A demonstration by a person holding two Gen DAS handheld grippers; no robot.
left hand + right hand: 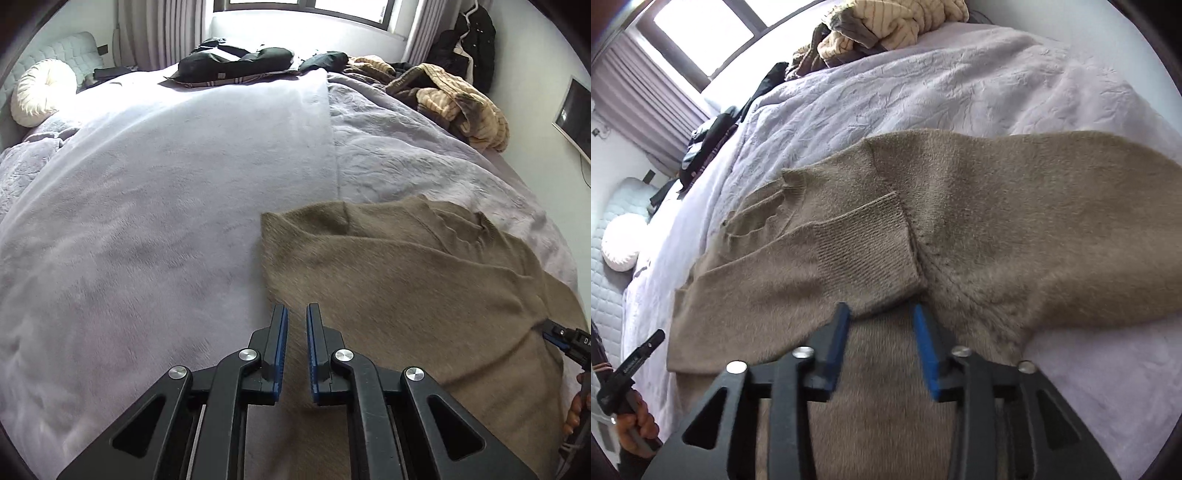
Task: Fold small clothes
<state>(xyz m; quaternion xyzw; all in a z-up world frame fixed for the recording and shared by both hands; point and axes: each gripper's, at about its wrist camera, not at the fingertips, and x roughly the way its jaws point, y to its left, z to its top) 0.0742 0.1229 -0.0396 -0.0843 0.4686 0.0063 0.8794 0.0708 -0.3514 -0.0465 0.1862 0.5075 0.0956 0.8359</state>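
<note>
A fuzzy taupe-brown knitted sweater (960, 206) is laid out on the lilac plush blanket (166, 206) covering the bed, near its front edge. In the right wrist view one sleeve is seen folded across the chest, its ribbed cuff (864, 240) resting over the body just below the neckline, while the other sleeve is spread out to the right, not yet folded in.

The left gripper (295, 343) is poised above the sweater's left edge with its blue-padded jaws drawn nearly together; only a narrow slit is left between them, and no fabric is seen pinched there. The right gripper (881, 347) is held just above the sweater below the folded cuff, its jaws partly apart and nothing caught between them (the knit seen in the gap lies beneath the fingers, not in them).

The step in hand is judged to be the one just after the first sleeve fold: both grippers appear free of the cloth. The task is taken to be at an early to middle stage. For the next move, the outstretched sleeve would need to be gripped near its end, lifted clear of the blanket and carried inward over the chest. Care would be called for so that the already folded sleeve is not dragged along, since the soft knit is likely to cling and shift.
</note>
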